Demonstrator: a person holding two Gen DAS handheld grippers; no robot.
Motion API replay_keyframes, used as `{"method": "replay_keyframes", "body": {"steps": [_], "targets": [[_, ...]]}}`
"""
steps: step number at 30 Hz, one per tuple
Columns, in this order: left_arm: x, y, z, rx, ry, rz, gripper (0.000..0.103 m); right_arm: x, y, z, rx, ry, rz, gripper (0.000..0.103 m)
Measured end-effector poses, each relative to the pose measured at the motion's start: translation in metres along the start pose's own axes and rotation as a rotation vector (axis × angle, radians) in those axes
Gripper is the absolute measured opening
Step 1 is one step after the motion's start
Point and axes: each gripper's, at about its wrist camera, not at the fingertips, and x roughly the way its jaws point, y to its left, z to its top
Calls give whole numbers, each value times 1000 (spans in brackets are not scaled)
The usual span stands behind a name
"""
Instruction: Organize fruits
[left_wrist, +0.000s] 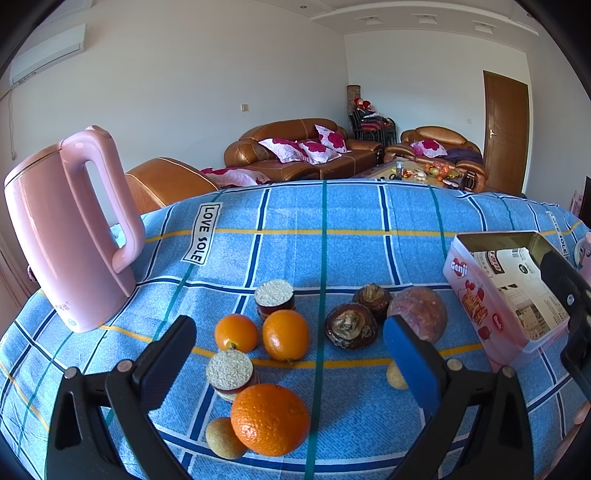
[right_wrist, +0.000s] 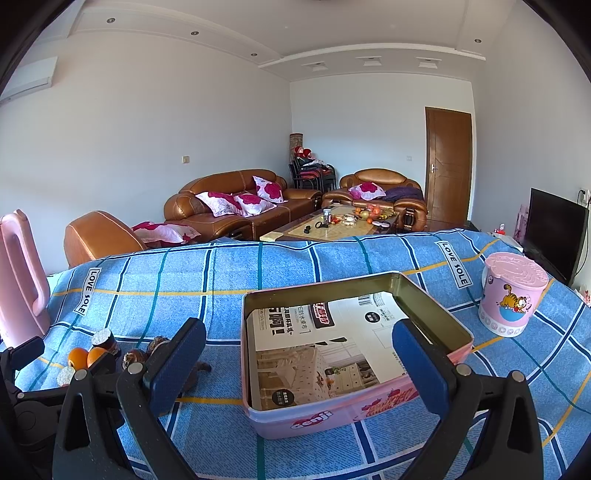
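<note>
This is a home, specifically a living room. At twelve o'clock in the right wrist view stands a brown leather sofa (right_wrist: 236, 201) with pink-and-white floral cushions (right_wrist: 236, 203), and at one o'clock a matching armchair (right_wrist: 380, 192). A low coffee table (right_wrist: 332, 225) cluttered with small items sits before them. A wooden door (right_wrist: 448, 166) closes the far wall at two o'clock, and a dark television (right_wrist: 554, 229) stands at three o'clock. An air conditioner (left_wrist: 48, 51) hangs high on the wall at ten o'clock in the left wrist view. The near table wears a blue checked cloth (right_wrist: 295, 266), with a pink kettle (left_wrist: 66, 236) at nine o'clock.
</note>
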Motion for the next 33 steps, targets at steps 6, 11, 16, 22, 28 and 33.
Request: {"method": "replay_keyframes", "body": {"steps": [6,11,16,22,28,33], "targets": [[-7,11,9,35,-39,44,103,2,0,1,-2,16,6,102],[-6,52,22,-23,-30,61,103,1,2,1,0,29,50,101],[6,87,24,-67,68,14,103,2,18,-3,-50,58,158,62],[2,101,21,-36,118,-54,103,11,44,-12,-106,171,337,45],[5,104,17,-34,181,-160,96,26,71,-29,-151,326,414,45],[-6,85,15,54,162,-237,94,46,83,-37,-141,435,434,45]]}}
